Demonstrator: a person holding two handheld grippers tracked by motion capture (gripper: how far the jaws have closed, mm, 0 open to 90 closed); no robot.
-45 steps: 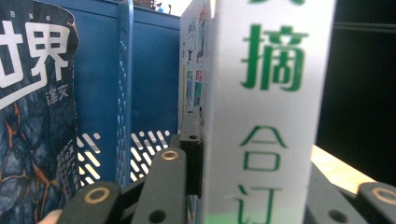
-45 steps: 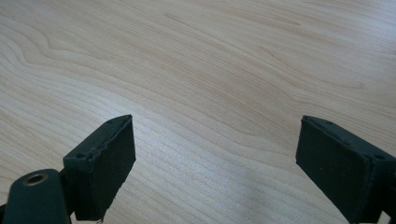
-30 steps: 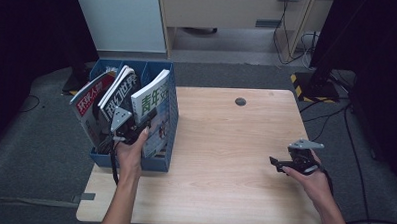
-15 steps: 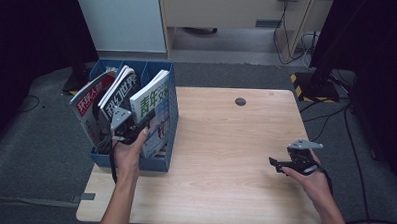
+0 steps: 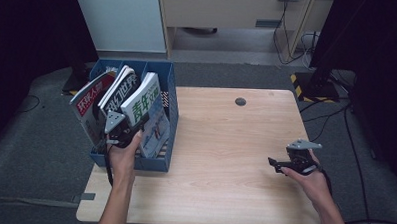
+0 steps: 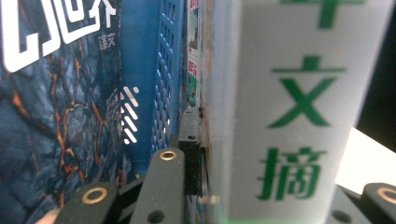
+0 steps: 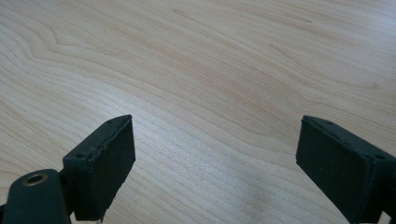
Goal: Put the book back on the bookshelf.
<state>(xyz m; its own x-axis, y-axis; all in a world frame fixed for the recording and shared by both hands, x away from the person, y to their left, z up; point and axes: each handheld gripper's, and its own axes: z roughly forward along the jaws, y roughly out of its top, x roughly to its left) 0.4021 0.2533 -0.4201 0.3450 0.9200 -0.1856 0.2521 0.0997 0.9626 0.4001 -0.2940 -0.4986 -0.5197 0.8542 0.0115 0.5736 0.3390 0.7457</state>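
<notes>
**Almost nothing changed since one second ago**

We see the left gripper (image 5: 119, 134) as before at the rack (image 5: 166, 141), at the table's (image 5: 225, 143) left edge, jaws closed on the green-lettered magazine (image 5: 144, 102). The right gripper (image 5: 279, 164) stays near the right edge, jaws wide, empty.

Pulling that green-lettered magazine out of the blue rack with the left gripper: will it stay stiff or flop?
Probably flops some: the magazine looks thin and already leans in the rack. Its cover looks glossy in the left gripper view, so it may slip. The left gripper straddles its spine, a firmer spot. Likely light.
</notes>
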